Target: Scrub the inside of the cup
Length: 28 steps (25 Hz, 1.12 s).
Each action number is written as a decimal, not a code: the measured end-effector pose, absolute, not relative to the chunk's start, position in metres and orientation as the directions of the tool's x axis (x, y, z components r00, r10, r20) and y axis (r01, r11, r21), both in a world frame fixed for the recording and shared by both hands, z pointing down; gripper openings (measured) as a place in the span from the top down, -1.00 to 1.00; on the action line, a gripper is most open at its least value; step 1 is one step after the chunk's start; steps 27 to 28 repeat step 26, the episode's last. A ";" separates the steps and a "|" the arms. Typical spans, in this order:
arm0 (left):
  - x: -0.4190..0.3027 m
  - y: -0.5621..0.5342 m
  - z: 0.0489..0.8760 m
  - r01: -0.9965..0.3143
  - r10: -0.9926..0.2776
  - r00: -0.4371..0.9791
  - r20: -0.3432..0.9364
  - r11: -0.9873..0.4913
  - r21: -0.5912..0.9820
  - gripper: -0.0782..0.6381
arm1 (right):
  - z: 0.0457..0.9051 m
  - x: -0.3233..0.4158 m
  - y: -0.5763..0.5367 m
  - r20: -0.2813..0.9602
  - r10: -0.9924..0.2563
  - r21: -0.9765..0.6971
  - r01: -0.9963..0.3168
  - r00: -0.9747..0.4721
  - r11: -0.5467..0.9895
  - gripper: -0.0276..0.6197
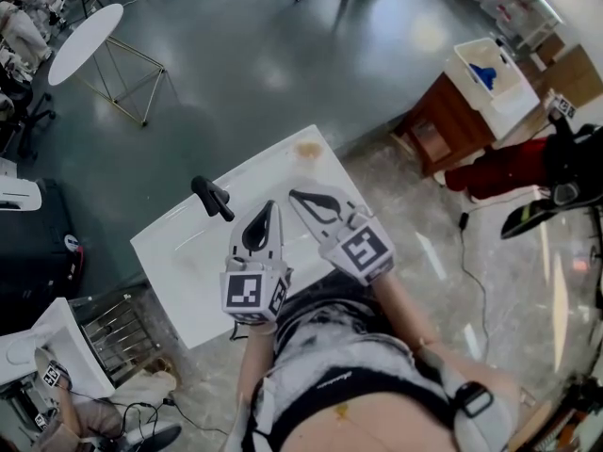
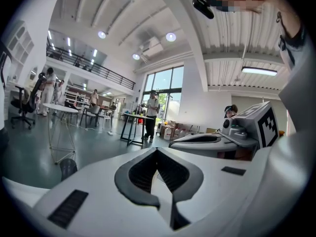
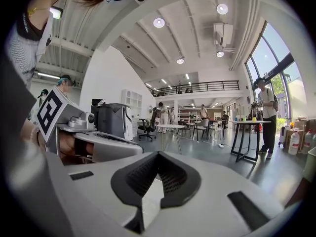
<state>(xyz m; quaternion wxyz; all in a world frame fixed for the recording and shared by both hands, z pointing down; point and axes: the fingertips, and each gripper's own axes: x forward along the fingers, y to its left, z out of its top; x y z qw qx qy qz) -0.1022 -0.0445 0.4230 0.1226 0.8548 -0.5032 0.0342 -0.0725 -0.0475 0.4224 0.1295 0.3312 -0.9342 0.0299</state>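
Note:
Both grippers are held side by side over a white sink counter point(image 1: 179, 252) with a black faucet point(image 1: 213, 199). My left gripper point(image 1: 272, 207) is shut with nothing between its pads. My right gripper point(image 1: 295, 194) is likewise shut and empty. The two tips lie close together, pointing away from me. The left gripper view has the left gripper point(image 2: 157, 152) aimed level into the hall, with the right gripper point(image 2: 212, 142) beside it. The right gripper view shows the right gripper point(image 3: 158, 154) aimed the same way, with the left gripper point(image 3: 98, 144) alongside. I see no cup in any view.
A brownish stain point(image 1: 308, 149) marks the counter's far corner. A wire rack point(image 1: 118, 328) stands at the lower left, and a wooden cabinet with a white bin point(image 1: 485, 83) at the right. A round white table point(image 1: 85, 40) is far left. Cables lie on the floor.

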 end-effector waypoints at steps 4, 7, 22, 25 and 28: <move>-0.102 -0.044 0.426 -0.867 -0.848 0.494 0.190 -0.466 0.176 0.76 | 0.423 -0.073 -0.047 0.258 -0.616 0.038 -0.629 -0.744 0.776 0.91; -0.101 -0.043 0.429 -0.867 -0.844 0.496 0.201 -0.469 0.169 0.76 | 0.426 -0.072 -0.045 0.264 -0.616 0.028 -0.632 -0.742 0.774 0.91; -0.094 -0.046 0.431 -0.852 -0.829 0.523 0.200 -0.498 0.160 0.76 | 0.430 -0.070 -0.045 0.290 -0.607 0.038 -0.625 -0.740 0.780 0.91; -0.094 -0.047 0.436 -0.855 -0.830 0.519 0.205 -0.499 0.141 0.76 | 0.431 -0.069 -0.047 0.294 -0.602 0.041 -0.620 -0.742 0.784 0.91; -0.094 -0.048 0.437 -0.856 -0.831 0.517 0.207 -0.500 0.131 0.76 | 0.431 -0.068 -0.048 0.295 -0.601 0.043 -0.618 -0.743 0.785 0.91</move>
